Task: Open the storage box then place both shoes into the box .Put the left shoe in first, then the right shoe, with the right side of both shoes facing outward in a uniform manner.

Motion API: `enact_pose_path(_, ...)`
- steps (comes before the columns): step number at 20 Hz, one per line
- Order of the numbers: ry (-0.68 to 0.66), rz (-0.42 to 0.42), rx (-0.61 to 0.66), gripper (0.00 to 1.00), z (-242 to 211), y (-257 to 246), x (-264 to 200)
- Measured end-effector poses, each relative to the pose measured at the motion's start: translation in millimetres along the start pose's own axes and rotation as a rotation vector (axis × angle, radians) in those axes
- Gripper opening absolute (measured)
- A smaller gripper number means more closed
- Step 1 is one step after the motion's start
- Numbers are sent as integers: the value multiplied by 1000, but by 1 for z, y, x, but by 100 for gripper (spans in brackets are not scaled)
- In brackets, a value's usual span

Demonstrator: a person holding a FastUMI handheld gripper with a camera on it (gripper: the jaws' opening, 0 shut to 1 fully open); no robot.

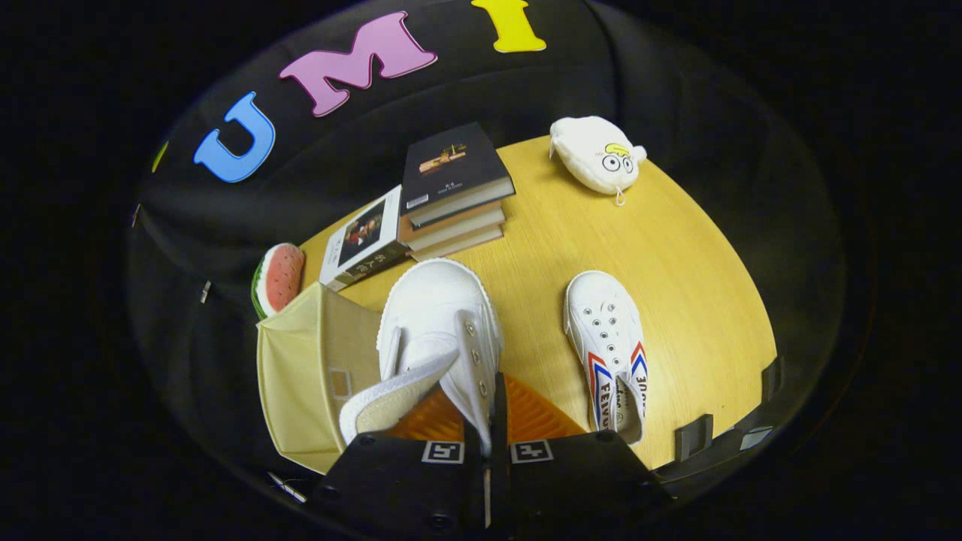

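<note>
- Hand-held gripper (487, 443) at lower centre of the frame, fingers pinched together on the side wall of a white shoe (440, 330), clamped from both sides.
- Held shoe raised, toe pointing up-frame, tongue folded out toward the lower left; orange inner sole visible just above the fingers.
- Box (312, 368), pale yellow fabric, at left-centre of the frame, directly left of the held shoe, open; whether shoe and box touch cannot be told.
- Second shoe (609, 349), white with red and blue side stripes, lying on the tabletop (676, 270) at right of centre, well apart from the held shoe, toe up-frame.
- Stack of books (451, 191) at upper centre; one more book (364, 239) leaning beside the stack on its left.
- Watermelon-slice toy (278, 278) at left, above the box.
- White plush pouch (597, 154) with cartoon eyes at upper right of the tabletop.
</note>
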State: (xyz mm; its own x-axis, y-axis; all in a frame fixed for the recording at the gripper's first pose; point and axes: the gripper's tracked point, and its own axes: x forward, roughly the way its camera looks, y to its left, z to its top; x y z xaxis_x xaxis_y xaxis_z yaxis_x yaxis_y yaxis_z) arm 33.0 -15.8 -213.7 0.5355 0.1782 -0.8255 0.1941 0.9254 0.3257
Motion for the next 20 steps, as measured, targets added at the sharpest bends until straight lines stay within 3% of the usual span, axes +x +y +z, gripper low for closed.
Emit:
enact_pose_path(4, -30, 93, 109, 8, 16, 69, -33)
enact_pose_path(7, -21, 162, 96, 8, 11, 126, -41)
enact_pose_path(10, -19, 174, 25, 8, -5, 171, -30)
enact_pose_path(15, 23, 211, 10, 8, -30, 230, -2)
enact_pose_path(20, 78, 158, -8, 8, -57, 244, 34)
